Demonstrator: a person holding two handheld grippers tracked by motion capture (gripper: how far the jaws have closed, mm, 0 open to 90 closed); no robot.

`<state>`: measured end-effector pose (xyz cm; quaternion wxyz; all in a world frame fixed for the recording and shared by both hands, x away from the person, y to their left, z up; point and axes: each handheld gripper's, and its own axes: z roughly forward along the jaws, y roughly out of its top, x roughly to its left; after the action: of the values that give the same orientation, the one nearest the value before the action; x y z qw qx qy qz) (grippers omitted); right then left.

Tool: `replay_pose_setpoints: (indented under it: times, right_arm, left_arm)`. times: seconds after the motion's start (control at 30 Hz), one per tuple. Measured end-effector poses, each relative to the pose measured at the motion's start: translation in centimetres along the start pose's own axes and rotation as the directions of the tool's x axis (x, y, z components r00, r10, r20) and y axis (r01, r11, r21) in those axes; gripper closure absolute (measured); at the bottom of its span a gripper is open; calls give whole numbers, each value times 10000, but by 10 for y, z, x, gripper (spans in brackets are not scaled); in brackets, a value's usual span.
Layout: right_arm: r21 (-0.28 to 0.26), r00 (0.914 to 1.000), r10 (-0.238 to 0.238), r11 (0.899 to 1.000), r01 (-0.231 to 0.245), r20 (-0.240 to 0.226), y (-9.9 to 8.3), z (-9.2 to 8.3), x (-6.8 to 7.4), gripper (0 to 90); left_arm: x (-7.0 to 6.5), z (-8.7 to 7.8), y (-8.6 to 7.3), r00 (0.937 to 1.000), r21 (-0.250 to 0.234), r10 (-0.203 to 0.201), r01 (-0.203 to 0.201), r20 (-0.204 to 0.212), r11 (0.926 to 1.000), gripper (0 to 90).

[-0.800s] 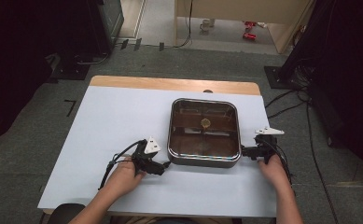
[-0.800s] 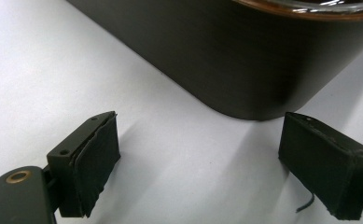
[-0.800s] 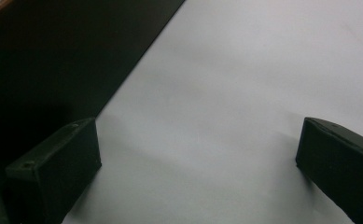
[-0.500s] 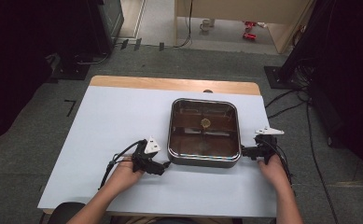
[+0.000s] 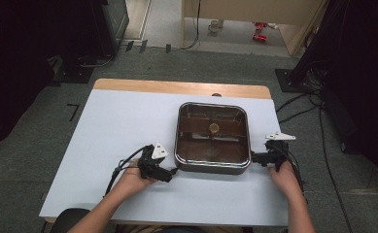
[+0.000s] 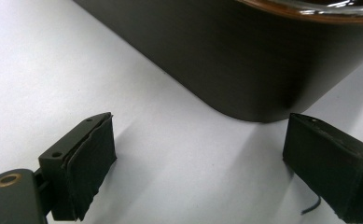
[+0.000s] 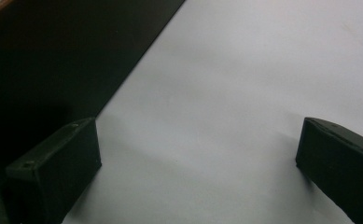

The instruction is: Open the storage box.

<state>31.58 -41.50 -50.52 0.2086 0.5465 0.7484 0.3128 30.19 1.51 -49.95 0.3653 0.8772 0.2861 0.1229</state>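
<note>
Nothing shifting since earlier frames: left gripper [image 5: 173, 171] and right gripper [image 5: 254, 158] flanking pan [image 5: 213, 165], jaws wide, gripping nothing; lift pending.

Lab — cabled stands [image 5: 293, 80], carpet

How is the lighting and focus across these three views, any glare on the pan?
High view: bright table, dark surroundings, light glints on the pan lid. Left gripper view: sharp pan wall, glare on the lid rim, soft shadows under the jaws. Right gripper view: pan side nearly black, jaws slightly soft.
</note>
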Motion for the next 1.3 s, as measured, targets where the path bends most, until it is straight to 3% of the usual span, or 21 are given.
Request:
replay_pose_setpoints:
  times: [0.43,0.57,0.9,1.0,1.1,1.13,1.3]
  right_arm:
    - [4,10000,12,10000,-12,-2,0,0,0,0]
    - [3,10000,14,10000,-14,0,0,0,0,0]
    - [2,10000,7,10000,-7,-1,0,0,0,0]
    - [-2,10000,3,10000,-3,-1,0,0,0,0]
    - [1,10000,12,10000,-12,-1,0,0,0,0]
    - [1,10000,9,10000,-9,-1,0,0,0,0]
    - [-1,10000,4,10000,-4,-3,0,0,0,0]
  left_arm:
    - [0,0,2,10000,157,51,-51,12,9999,90]
    - [0,0,6,9999,431,134,-138,90,9990,99]
    - [1,-7,12,9978,944,424,-471,517,9944,256]
    - [3,-10,13,9976,991,146,-213,680,9948,312]
    - [6,-15,18,9953,1105,116,-222,959,9936,310]
    - [9,-20,22,9925,1058,-207,79,1204,9944,307]
    - [14,-31,29,9910,937,-374,254,1289,9953,311]
